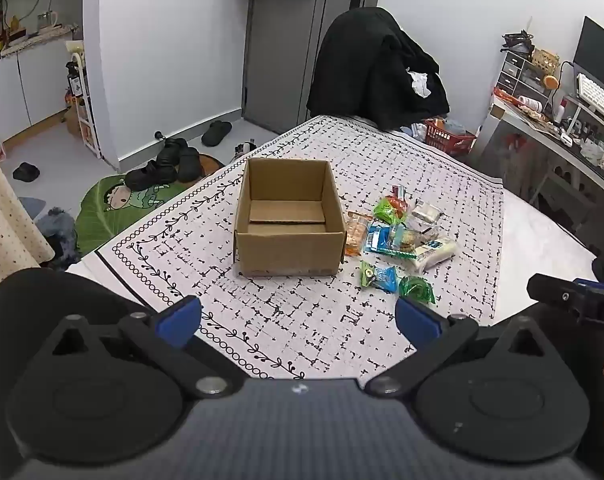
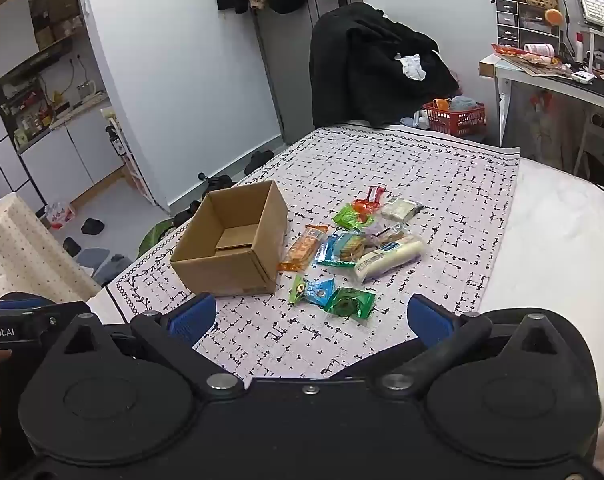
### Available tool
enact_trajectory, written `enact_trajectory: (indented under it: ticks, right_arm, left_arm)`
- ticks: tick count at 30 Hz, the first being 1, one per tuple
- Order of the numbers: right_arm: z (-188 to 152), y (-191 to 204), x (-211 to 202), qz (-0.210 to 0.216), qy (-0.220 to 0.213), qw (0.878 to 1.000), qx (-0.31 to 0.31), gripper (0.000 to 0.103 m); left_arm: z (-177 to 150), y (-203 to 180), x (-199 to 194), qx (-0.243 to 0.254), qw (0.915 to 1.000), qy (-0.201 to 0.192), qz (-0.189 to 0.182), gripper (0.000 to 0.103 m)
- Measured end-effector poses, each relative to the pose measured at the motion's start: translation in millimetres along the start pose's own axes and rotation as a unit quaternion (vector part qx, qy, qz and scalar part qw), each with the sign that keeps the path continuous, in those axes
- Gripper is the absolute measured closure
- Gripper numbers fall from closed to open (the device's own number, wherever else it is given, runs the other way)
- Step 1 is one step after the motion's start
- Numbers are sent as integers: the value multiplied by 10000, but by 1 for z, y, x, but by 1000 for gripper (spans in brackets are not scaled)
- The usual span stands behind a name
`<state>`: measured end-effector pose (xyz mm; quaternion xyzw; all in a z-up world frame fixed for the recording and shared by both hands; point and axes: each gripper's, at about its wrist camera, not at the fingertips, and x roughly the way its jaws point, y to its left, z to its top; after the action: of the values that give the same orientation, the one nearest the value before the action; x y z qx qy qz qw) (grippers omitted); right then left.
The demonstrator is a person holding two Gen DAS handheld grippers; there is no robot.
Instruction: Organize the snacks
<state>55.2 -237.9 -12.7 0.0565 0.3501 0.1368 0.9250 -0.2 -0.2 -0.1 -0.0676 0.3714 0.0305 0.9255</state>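
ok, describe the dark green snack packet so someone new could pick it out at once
Start at the open cardboard box on the patterned cloth; the snack pile lies beside it. The dark green packet is at the pile's near edge, closest to the right gripper, touching a blue packet. It is the only glossy, deep green one; the other green packet is lime and farther back.

Two fisheye wrist views, each angled down over its own gripper's fingers at a patterned cloth (image 1: 302, 320); the left view faces the box (image 1: 288, 220) head-on from near; the right view sits further right, box (image 2: 230, 244) at its left; both share the box, the snacks (image 2: 354, 244) and the door behind.
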Motion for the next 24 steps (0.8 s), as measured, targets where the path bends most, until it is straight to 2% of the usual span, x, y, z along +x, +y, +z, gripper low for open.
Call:
enact_trajectory:
  ticks: [24]
  right_arm:
    - [-2, -1, -3, 81, -2, 10000, -33, 0]
  left_arm:
    - [-4, 1, 3, -71, 9999, 90, -47, 0]
